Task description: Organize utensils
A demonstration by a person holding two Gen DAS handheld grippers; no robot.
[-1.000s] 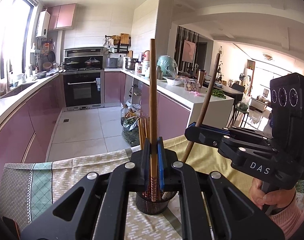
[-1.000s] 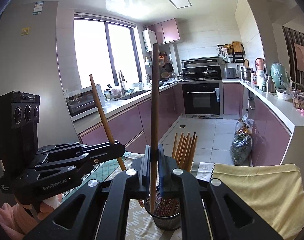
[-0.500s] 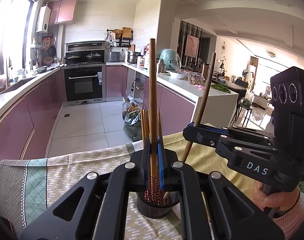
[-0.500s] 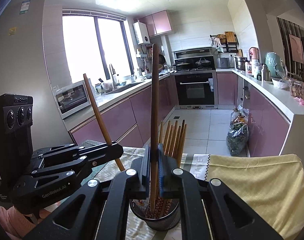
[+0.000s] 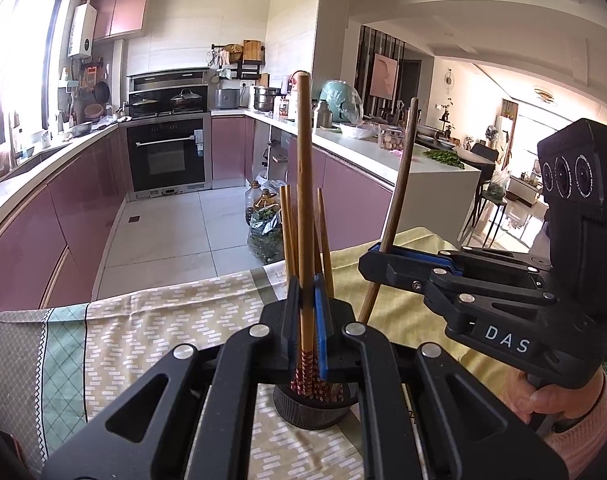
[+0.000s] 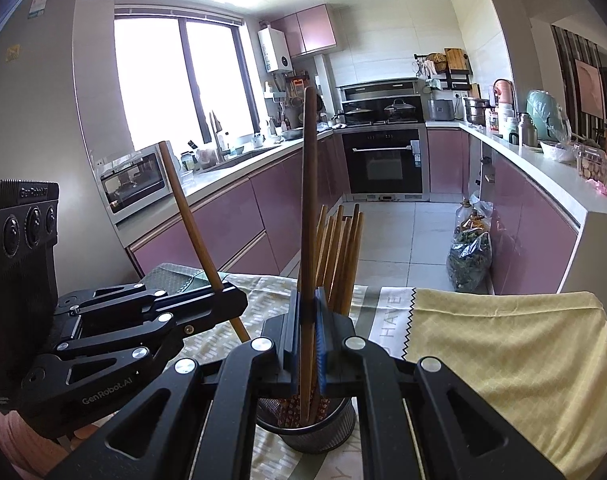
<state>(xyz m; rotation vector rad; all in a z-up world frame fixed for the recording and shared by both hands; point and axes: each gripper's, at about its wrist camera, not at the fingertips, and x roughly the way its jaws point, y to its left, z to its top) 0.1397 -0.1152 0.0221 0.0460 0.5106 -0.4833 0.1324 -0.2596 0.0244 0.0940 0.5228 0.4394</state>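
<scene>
The left gripper point(image 5: 306, 320) pinches one chopstick point(image 5: 304, 200). The right gripper point(image 6: 307, 332) pinches another chopstick point(image 6: 309, 200). Both tips dip into the mesh cup point(image 6: 307, 432).

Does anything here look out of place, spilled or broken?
Nothing stands out. Each gripper holds one chopstick upright over the mesh holder, where other chopsticks stand neatly.

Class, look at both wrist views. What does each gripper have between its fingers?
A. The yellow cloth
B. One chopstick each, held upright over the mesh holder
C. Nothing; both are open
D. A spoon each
B: the left gripper and the right gripper each clamp a single chopstick above the mesh holder.
</scene>
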